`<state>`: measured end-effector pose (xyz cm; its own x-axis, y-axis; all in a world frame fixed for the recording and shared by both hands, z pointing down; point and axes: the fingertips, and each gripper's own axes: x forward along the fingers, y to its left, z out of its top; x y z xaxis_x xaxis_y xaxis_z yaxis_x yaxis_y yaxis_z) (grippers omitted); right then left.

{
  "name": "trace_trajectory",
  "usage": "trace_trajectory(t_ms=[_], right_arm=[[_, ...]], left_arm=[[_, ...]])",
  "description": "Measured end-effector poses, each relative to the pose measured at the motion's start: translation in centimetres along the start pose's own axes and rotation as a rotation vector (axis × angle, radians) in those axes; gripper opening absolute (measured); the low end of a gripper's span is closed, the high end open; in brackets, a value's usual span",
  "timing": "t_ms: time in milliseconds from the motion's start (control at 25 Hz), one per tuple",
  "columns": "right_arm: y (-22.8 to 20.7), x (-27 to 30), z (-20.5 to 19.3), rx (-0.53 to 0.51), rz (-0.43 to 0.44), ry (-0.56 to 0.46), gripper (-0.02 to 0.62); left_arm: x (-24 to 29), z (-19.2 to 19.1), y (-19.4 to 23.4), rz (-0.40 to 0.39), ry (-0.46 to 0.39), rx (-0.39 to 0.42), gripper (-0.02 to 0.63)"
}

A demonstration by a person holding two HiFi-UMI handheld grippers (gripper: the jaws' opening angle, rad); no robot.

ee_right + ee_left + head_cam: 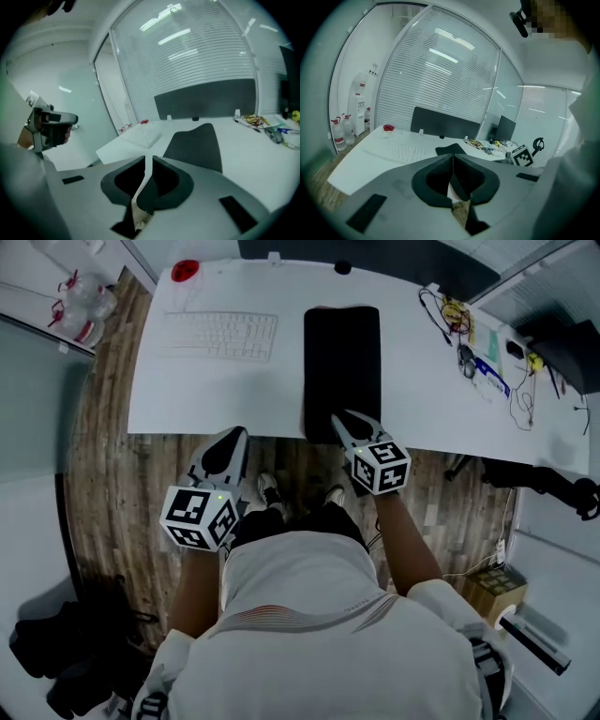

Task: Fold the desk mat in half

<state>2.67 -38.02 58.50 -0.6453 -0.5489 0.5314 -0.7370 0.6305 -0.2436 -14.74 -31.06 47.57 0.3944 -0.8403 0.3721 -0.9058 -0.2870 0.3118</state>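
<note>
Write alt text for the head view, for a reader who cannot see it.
A black rectangular desk mat lies on a white desk, with the right gripper at its near end. The left gripper hovers at the desk's front edge, left of the mat; a white keyboard sits farther left.

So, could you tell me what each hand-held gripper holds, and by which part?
Nothing: the right hand-held gripper is open and empty by the near edge of the desk mat; the left hand-held gripper is shut, empty.
</note>
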Motion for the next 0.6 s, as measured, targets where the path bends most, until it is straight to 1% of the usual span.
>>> trace_trajectory(t_ms=[160,240,320,400,600], right_arm=[[-2.4,-5.8,5.4,0.014,-0.063,-0.161,0.052],[-3.2,-8.9,8.2,0.017,-0.09,-0.241,0.052],[-3.7,-12.0,10.6,-0.006,-0.124,-0.306,0.051],[-4.4,-15.1,12.6,-0.042,-0.164,-0.35,0.051],[-4.8,-21.7,15.8,-0.126,-0.259,-0.455,0.051]], left_arm=[[1.4,2.2,-2.3,-0.039,-0.05,0.036,0.02],[2.1,3.6,-3.6,-0.054,-0.075,0.057,0.02],[2.8,5.0,-5.0,-0.071,-0.104,0.079,0.02],[3.6,6.4,-6.7,-0.094,-0.135,0.096,0.02],[4.7,8.6,-10.6,-0.165,-0.177,0.144,0.02]])
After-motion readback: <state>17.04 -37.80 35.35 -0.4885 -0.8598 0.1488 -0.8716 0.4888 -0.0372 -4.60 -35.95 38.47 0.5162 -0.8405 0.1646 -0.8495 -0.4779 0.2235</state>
